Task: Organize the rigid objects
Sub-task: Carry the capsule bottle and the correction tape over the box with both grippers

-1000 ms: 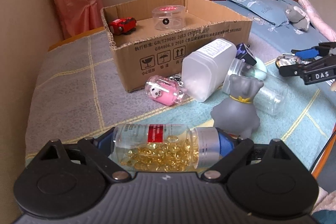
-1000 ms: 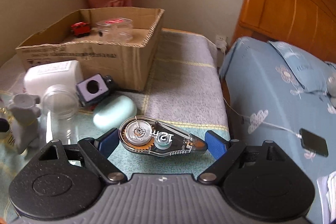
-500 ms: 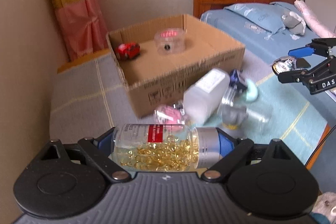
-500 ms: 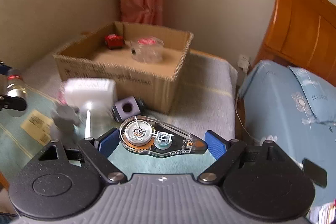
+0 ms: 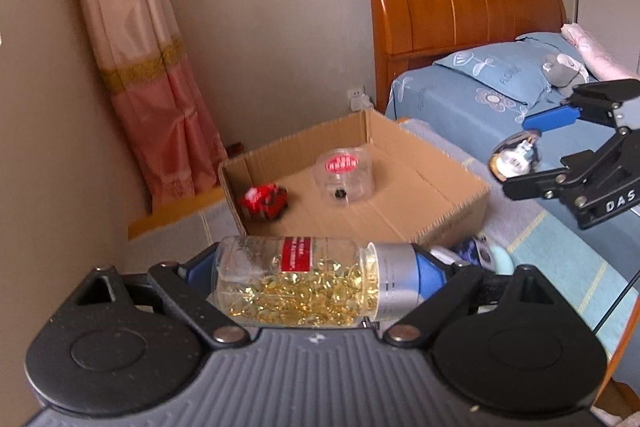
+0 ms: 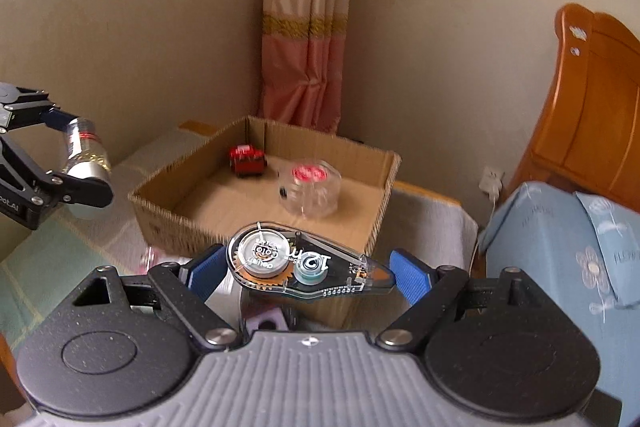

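Left gripper (image 5: 316, 279) clamps capsule bottle (image 5: 308, 287), right gripper (image 6: 310, 271) clamps correction-tape dispenser (image 6: 304, 265), both raised short of cardboard box (image 6: 384, 183); judged transport step, next: advance over box, release.

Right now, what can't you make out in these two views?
- Clear capsule bottle label: too small, left wrist view.
- Red toy car in cardboard box: blurred, both views.
- Purple cube: mostly hidden behind right hand-held gripper and its clear tape dispenser, right wrist view.
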A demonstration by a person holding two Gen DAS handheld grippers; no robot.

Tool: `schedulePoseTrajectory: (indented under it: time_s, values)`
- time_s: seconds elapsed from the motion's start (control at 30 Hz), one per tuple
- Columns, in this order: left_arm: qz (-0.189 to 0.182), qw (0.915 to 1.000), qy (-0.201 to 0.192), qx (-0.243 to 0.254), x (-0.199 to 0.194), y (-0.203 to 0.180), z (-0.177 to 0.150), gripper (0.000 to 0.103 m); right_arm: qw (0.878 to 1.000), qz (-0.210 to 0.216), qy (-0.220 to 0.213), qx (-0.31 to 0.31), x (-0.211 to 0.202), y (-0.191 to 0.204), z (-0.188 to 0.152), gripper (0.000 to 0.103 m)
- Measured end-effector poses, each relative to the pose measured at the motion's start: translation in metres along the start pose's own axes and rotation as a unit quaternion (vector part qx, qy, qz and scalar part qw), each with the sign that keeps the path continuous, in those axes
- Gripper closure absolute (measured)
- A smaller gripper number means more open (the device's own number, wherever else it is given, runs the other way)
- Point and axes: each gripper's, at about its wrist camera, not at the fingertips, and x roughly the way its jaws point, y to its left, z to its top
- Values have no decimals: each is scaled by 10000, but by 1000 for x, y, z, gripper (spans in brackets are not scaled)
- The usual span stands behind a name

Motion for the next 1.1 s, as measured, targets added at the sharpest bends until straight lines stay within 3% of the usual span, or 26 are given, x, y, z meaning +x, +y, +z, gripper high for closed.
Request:
schedulePoseTrajectory:
  time_s: [0.4,0.67,0.73,1.1]
  values:
    - [39,10000,84,27,39,13,22,10,9997,152,175,-33,58,0,33,12]
    - [38,9999,120,88,57,14,29,10,9984,119,538,-117,88,-1,29,11]
    - [14,9999,131,94,62,14,31,10,9983,90,561,-149,88,0,26,0]
    - [-20,9996,284,-7,81,20,39,10,9990,18,389,206,61,-7,14,0]
